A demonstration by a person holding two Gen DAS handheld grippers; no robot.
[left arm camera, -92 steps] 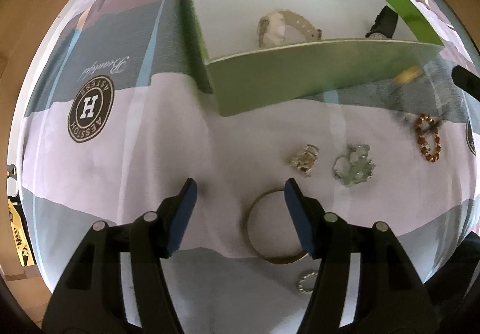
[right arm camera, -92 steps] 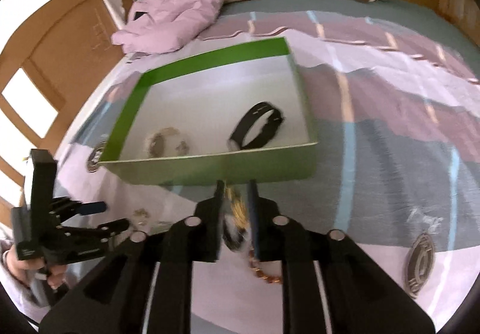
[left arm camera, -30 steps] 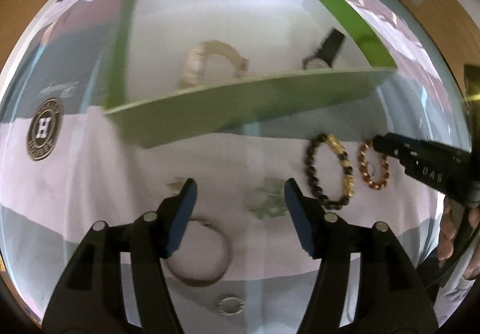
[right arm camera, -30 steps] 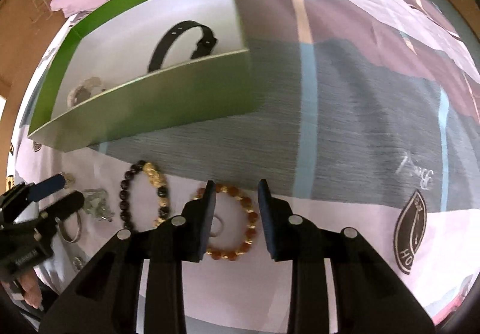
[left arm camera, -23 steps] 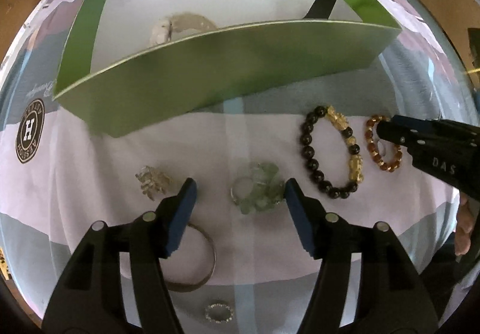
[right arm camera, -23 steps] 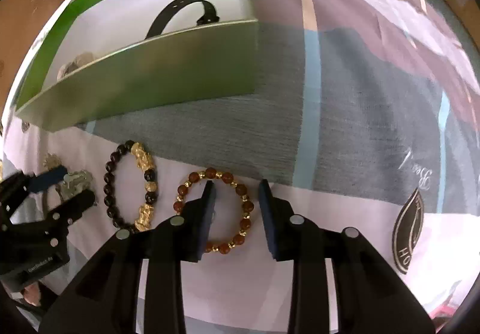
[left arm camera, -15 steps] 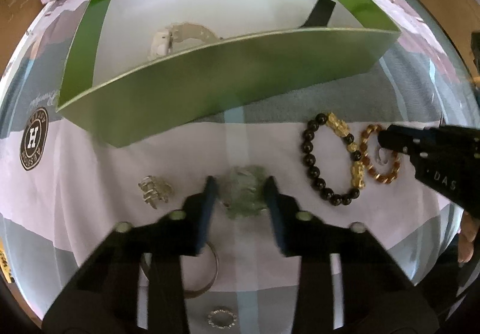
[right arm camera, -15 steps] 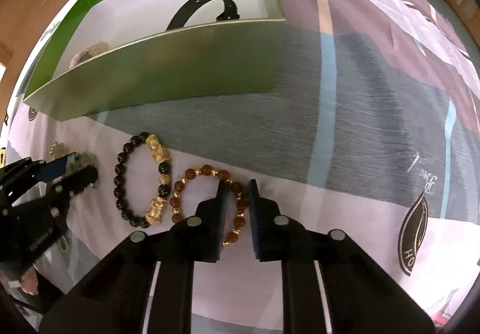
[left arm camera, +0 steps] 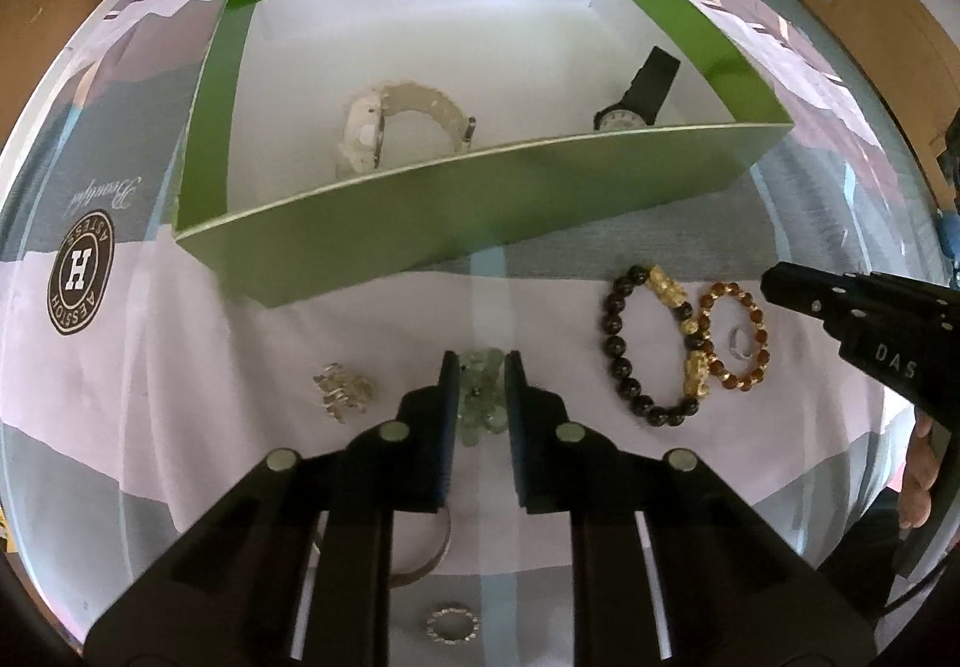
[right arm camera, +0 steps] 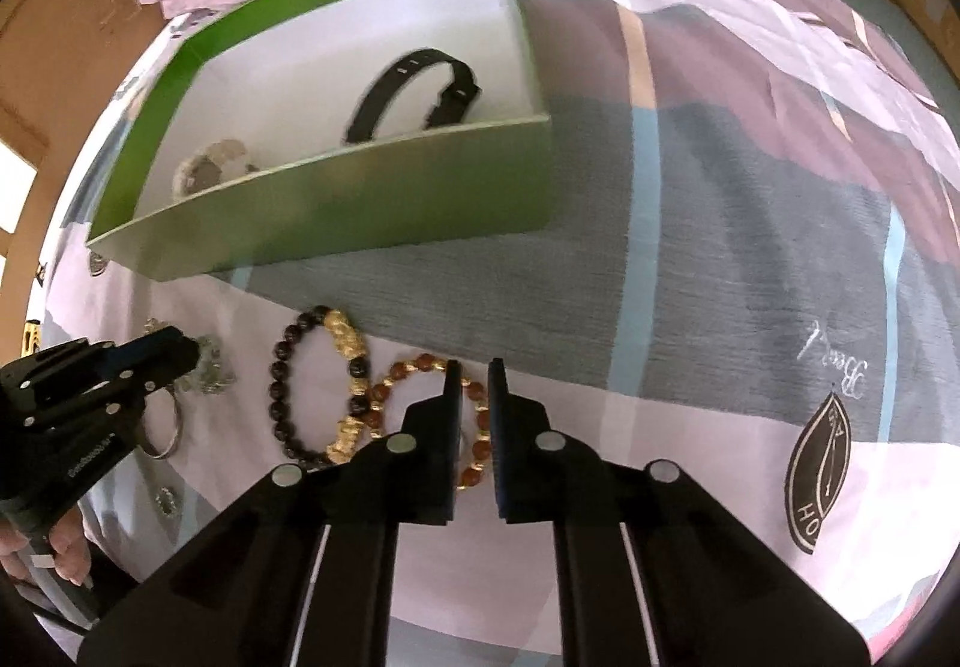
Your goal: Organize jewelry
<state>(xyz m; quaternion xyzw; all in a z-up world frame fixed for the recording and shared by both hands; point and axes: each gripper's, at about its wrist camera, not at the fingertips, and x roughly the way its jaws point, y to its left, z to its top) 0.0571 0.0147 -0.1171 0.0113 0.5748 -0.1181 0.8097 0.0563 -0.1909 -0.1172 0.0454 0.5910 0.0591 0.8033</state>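
1. Two risks show in the left wrist view: the left gripper [left arm camera: 482, 361] is clenched on the pale green stone cluster [left arm camera: 478, 374], which lies on the bedspread [left arm camera: 240, 355] before the green box [left arm camera: 420, 223]; a loose piece could slip out in lifting.
2. In the right wrist view, the right gripper [right arm camera: 474, 370] pinches the brown bead bracelet [right arm camera: 480, 448]'s far side; the touching black-and-gold bracelet [right arm camera: 318, 385] may drag along.
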